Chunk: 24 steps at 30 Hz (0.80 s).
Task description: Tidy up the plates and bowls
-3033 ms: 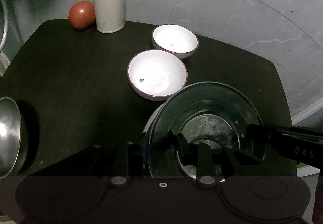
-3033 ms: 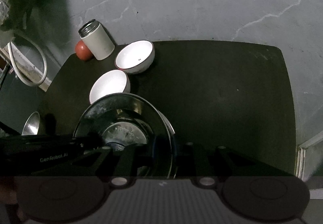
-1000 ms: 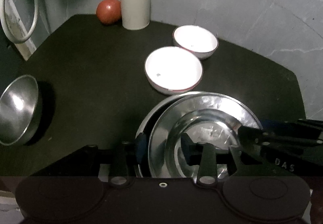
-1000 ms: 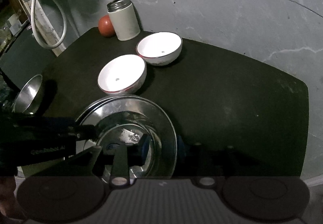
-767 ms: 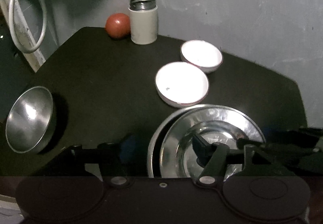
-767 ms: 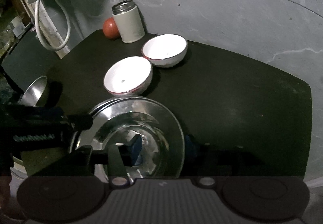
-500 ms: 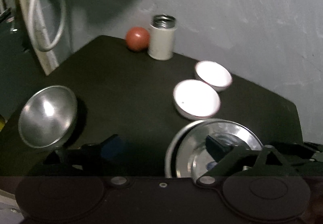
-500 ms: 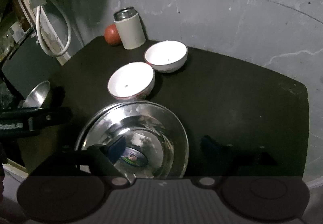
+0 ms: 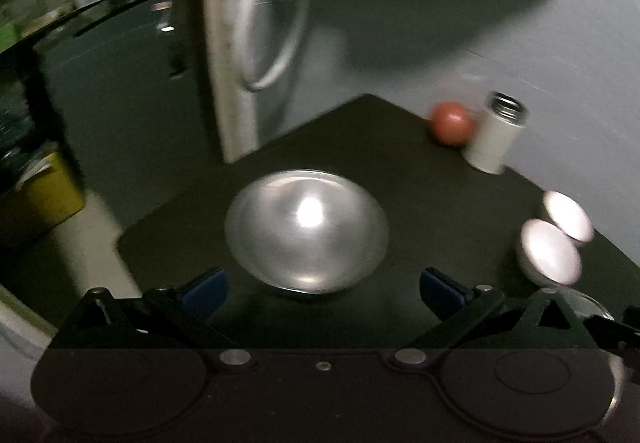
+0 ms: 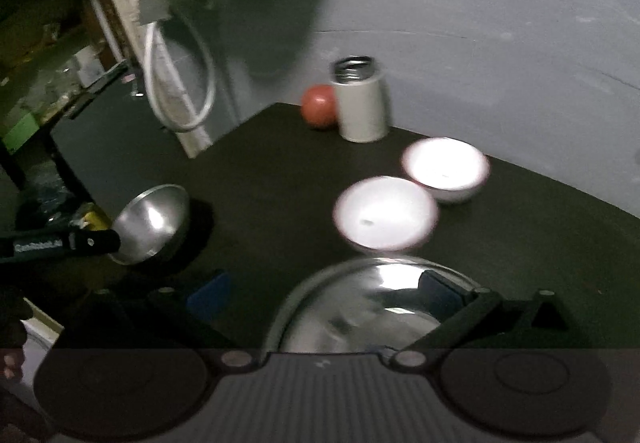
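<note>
Facing: steel bowl point(image 9: 306, 231), straight ahead
Left gripper point(image 9: 322, 287): spread wide, holding nothing
Right gripper point(image 10: 332, 293): same, over steel plates point(image 10: 360, 307)

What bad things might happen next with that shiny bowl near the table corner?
The steel bowl sits tilted near the corner of the black table. A bump from the open left gripper, now facing it, might rock it or push it off the edge. Its smooth rounded wall may slip between the jaws. The two white bowls sit close to the stacked steel plates, so the open right gripper may knock them.
</note>
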Each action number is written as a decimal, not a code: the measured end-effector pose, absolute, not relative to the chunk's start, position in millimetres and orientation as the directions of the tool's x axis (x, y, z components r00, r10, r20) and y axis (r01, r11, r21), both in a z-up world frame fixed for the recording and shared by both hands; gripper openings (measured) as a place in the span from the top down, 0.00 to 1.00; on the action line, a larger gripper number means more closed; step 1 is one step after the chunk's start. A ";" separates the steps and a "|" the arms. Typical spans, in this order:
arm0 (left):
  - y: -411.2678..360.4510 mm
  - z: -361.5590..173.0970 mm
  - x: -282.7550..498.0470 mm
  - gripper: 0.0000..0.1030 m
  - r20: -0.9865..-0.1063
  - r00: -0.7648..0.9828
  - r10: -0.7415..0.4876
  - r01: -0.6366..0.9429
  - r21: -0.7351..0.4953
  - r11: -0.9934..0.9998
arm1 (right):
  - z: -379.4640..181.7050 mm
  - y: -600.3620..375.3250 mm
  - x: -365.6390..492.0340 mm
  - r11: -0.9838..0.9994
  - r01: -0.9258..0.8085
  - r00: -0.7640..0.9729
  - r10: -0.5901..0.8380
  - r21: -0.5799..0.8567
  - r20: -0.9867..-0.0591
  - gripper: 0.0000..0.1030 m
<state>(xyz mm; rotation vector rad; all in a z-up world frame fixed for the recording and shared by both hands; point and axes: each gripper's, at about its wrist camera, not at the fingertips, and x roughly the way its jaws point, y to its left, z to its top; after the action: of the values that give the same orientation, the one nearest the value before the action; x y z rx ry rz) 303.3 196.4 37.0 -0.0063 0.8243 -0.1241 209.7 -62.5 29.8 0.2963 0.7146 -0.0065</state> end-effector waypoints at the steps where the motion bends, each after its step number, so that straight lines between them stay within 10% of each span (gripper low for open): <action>1: 203.9 35.8 307.5 0.01 -0.733 0.673 -0.099 0.090 -0.052 0.995 | 32.0 -56.1 215.7 0.959 0.096 0.758 0.102 0.265 -0.644 0.00; 24: 271.8 -3.1 397.5 0.04 -0.786 0.613 -0.079 0.001 -0.099 0.995 | 12.6 43.0 345.7 0.967 0.059 0.690 0.140 0.248 -0.710 0.16</action>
<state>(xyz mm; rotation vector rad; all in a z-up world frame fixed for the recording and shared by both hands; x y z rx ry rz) 397.5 271.8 -3.1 -0.0912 0.9099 -0.0460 345.7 43.0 12.6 0.2615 0.8098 0.0459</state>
